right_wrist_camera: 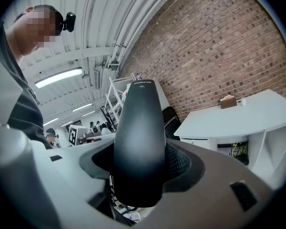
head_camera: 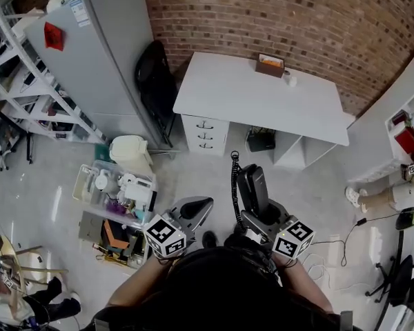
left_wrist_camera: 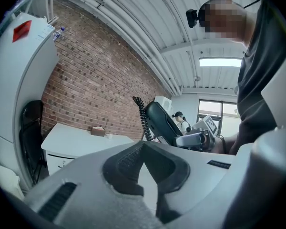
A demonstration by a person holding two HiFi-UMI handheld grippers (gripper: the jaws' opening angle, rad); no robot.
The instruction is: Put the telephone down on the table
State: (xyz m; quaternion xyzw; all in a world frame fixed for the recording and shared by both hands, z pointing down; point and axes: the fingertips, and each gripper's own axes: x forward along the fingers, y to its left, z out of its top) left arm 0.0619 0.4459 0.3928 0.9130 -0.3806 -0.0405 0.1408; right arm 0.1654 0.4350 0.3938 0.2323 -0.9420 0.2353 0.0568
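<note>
Black plastic telephone handset (right_wrist_camera: 138, 142): by which gripper is it held?

It is pinched in the right gripper (right_wrist_camera: 140, 168), with its coiled black cord (head_camera: 234, 181) seen at its left side. The left gripper (left_wrist_camera: 143, 149), just to the left, is pressed together on nothing.

And where is the white bench (head_camera: 248, 95) found?

Straight ahead of both grippers, well apart from them across the floor. The handset's long axis is laid along the jaws and pointed toward it, so a forward carry is judged necessary before the handset can be lowered flat onto the top.
</note>
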